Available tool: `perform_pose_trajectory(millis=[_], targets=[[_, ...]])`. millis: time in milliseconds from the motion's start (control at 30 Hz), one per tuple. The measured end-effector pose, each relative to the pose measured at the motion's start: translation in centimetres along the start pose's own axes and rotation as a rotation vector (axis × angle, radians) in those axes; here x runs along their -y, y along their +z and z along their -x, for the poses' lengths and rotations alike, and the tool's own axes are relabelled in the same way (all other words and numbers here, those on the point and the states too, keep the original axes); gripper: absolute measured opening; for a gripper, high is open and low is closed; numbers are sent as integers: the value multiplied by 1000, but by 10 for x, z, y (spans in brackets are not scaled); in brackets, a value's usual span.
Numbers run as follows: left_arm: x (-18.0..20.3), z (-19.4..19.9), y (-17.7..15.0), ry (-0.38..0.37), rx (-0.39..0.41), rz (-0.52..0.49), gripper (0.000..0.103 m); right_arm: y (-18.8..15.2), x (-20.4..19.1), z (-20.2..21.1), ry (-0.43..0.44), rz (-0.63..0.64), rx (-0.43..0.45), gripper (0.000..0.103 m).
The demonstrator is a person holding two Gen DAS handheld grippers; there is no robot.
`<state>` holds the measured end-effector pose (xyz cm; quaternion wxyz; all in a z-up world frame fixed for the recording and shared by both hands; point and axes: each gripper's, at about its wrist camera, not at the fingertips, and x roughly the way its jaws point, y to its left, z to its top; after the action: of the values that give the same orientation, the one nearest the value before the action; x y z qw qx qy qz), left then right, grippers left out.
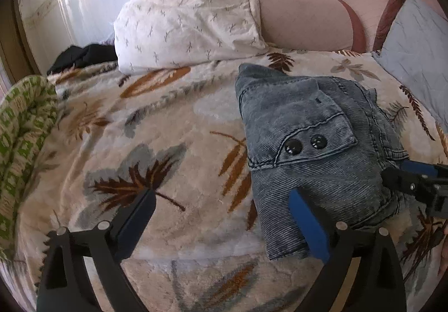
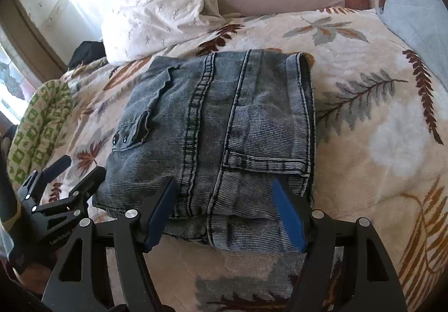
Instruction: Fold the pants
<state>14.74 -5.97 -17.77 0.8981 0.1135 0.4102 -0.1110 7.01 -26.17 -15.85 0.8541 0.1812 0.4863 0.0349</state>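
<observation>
Folded grey-blue denim pants (image 2: 224, 130) lie on a leaf-patterned bed cover, and we hold a claw over each near corner.

The pants sit in a compact folded stack on the bed cover (image 2: 378, 130), a pocket flap with two dark snaps facing up. Our left claw (image 1: 221, 202) stands wide open: one finger over bare cover, the other just above the stack's near left edge, gripping nothing. Our right claw (image 2: 224, 194) is partly open and straddles the near edge of the stack; we cannot tell whether its pads touch the denim. Behind lie a white patterned pillow (image 1: 190, 20) and a pale blue pillow (image 1: 414, 60); a green-and-white cloth (image 1: 22, 144) is bunched at the left.
</observation>
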Motion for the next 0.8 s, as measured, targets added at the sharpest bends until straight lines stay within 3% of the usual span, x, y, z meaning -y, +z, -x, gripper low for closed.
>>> perform_pose_trajectory(millis=[400, 800], targets=[[2, -12, -8, 6, -32, -21, 103, -7, -9, -8, -36, 86, -18, 77], [7, -6, -11, 45, 16, -45, 103, -11, -15, -9, -52, 129, -12, 79]])
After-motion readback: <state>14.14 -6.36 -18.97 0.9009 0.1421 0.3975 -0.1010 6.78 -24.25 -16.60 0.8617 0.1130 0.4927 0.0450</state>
